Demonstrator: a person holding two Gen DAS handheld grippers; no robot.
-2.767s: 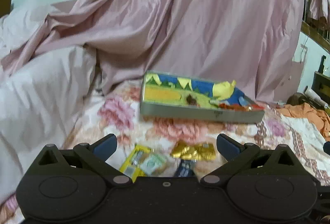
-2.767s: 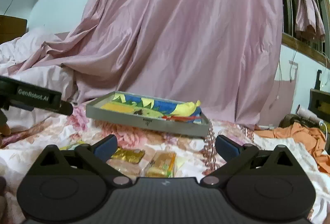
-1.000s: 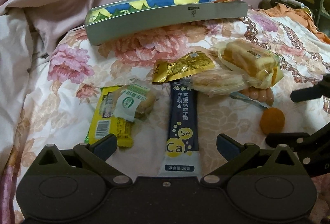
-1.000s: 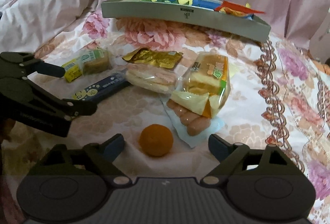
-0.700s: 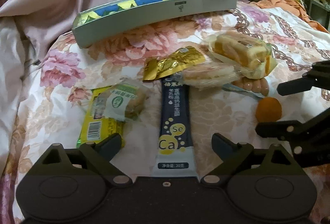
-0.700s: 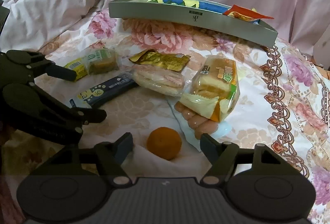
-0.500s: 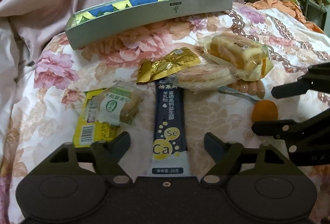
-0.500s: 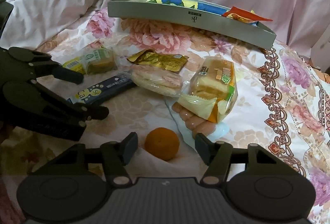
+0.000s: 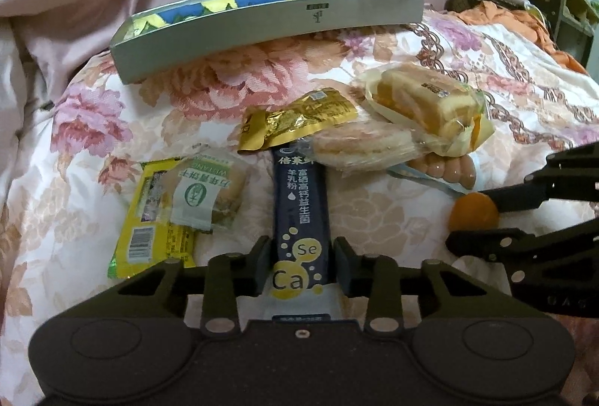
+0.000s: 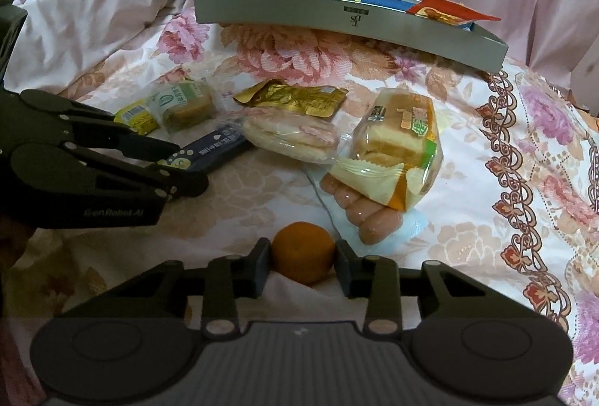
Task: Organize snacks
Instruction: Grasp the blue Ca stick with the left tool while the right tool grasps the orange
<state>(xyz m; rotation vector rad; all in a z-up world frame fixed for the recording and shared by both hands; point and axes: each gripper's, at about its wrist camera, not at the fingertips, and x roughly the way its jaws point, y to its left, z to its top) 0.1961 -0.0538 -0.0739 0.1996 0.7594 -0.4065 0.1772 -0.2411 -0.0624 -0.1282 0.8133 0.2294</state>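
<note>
Left gripper (image 9: 301, 269): closed on dark sachet (image 9: 299, 215), lower centre. Right gripper (image 10: 302, 267): clamping orange (image 10: 302, 252). Step: pickup; next, likely lift both to grey tray (image 10: 337, 18), upper frame.

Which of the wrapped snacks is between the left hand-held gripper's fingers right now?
The long dark blue sachet marked Se and Ca. The left hand-held gripper straddles its near end; the other packets lie farther off.

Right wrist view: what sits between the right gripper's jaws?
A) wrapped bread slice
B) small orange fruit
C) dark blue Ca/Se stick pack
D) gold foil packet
B. The right gripper has its jaws closed in on either side of the small orange fruit on the floral bedspread; the dark blue stick pack is between the jaws of the left gripper instead.
</note>
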